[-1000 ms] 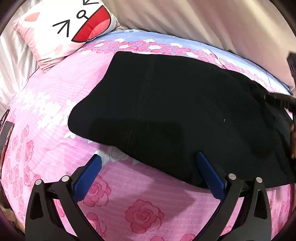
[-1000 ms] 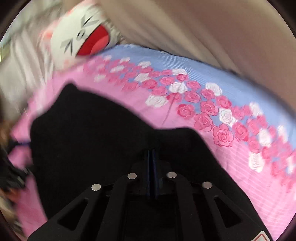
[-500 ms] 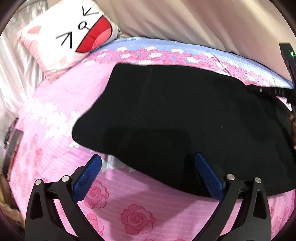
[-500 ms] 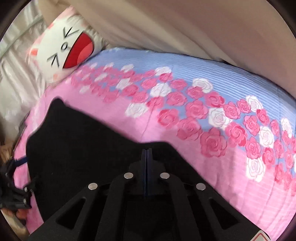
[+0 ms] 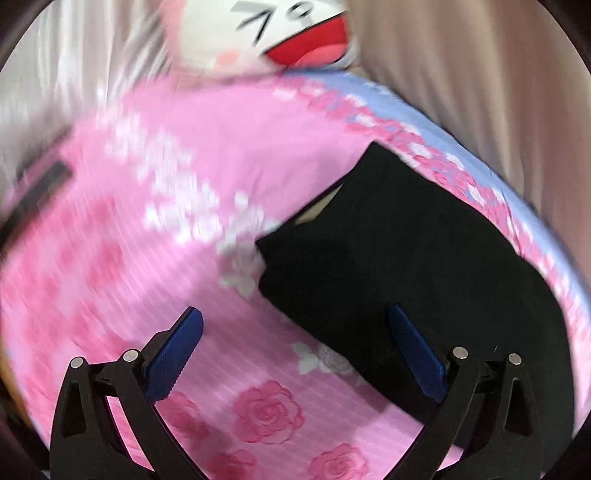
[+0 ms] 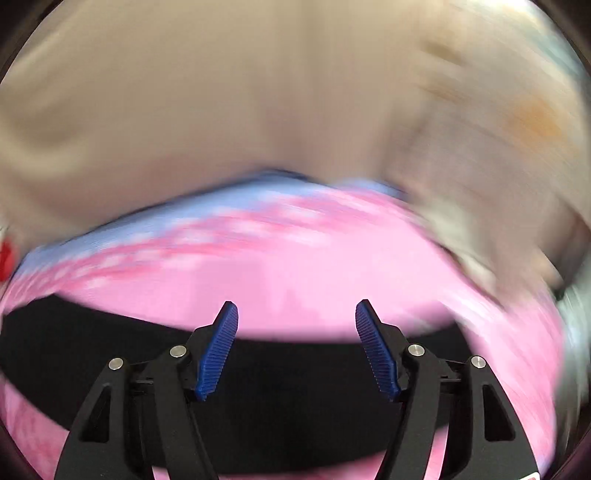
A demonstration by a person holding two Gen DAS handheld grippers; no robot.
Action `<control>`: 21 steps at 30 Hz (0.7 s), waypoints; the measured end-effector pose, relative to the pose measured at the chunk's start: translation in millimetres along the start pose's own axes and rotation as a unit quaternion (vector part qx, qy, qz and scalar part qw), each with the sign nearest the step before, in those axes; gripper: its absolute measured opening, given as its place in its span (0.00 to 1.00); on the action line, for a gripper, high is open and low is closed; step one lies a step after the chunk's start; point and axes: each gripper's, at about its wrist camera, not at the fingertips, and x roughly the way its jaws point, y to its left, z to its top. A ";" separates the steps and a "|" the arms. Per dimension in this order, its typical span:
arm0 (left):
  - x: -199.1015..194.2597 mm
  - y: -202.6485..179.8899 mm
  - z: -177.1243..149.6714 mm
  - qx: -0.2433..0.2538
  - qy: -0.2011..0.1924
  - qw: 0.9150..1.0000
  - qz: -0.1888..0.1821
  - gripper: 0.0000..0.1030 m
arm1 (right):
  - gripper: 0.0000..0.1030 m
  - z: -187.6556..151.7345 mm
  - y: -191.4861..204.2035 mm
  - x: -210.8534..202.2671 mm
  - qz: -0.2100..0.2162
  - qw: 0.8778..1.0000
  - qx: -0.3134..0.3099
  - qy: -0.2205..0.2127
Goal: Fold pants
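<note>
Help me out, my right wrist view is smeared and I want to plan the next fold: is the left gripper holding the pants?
Observer: No. The left gripper is open over the near edge of the pants, with nothing pinched between its pads.
Operator: How do the pants lie?
Observer: As a black stack on the pink bedspread, with the layers gaping slightly at the far corner.
Operator: Anything close by?
Observer: Only a cartoon pillow at the far end of the bed, apart from the pants.
</note>
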 end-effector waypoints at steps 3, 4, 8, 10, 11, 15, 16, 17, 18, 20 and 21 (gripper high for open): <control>-3.7 -18.9 -3.8 0.003 -0.018 0.999 0.046 0.95 | 0.64 -31.7 -83.4 -3.4 -0.032 0.996 0.079 0.030; -4.1 -25.1 -4.8 0.003 -0.019 0.998 0.053 0.95 | 0.64 -40.6 -95.1 -2.0 -0.035 0.995 0.090 0.040; -16.3 -51.7 -14.6 0.009 -0.011 0.999 0.037 0.95 | 0.64 -62.2 -120.1 21.3 -0.017 0.989 0.124 0.083; -21.7 -63.8 -20.7 0.025 -0.014 0.999 0.039 0.95 | 0.69 -69.0 -131.5 32.4 0.002 0.984 0.145 0.103; -24.6 -69.8 -25.0 0.037 -0.016 0.998 0.048 0.95 | 0.71 -69.5 -133.6 31.2 0.019 0.986 0.145 0.080; -23.2 -73.9 -30.9 0.039 -0.007 0.998 0.054 0.95 | 0.70 -66.1 -128.7 40.5 0.054 0.983 0.157 0.078; -21.0 -73.3 -30.7 0.034 -0.001 0.998 0.053 0.95 | 0.68 -65.5 -129.2 41.3 0.058 0.982 0.164 0.076; -21.0 -72.6 -32.0 0.030 0.003 0.998 0.050 0.95 | 0.45 -65.8 -131.2 43.4 0.071 0.979 0.177 0.075; -19.3 -71.5 -32.4 0.024 0.010 0.999 0.041 0.95 | 0.16 -65.7 -133.4 49.4 0.095 0.974 0.191 0.082; -14.2 -69.9 -33.1 0.017 0.025 0.999 0.027 0.95 | 0.16 -68.4 -136.4 59.0 0.150 0.952 0.251 0.088; -11.7 -68.0 -32.6 0.015 0.031 0.999 0.023 0.95 | 0.16 -65.6 -132.1 57.0 0.150 0.952 0.252 0.083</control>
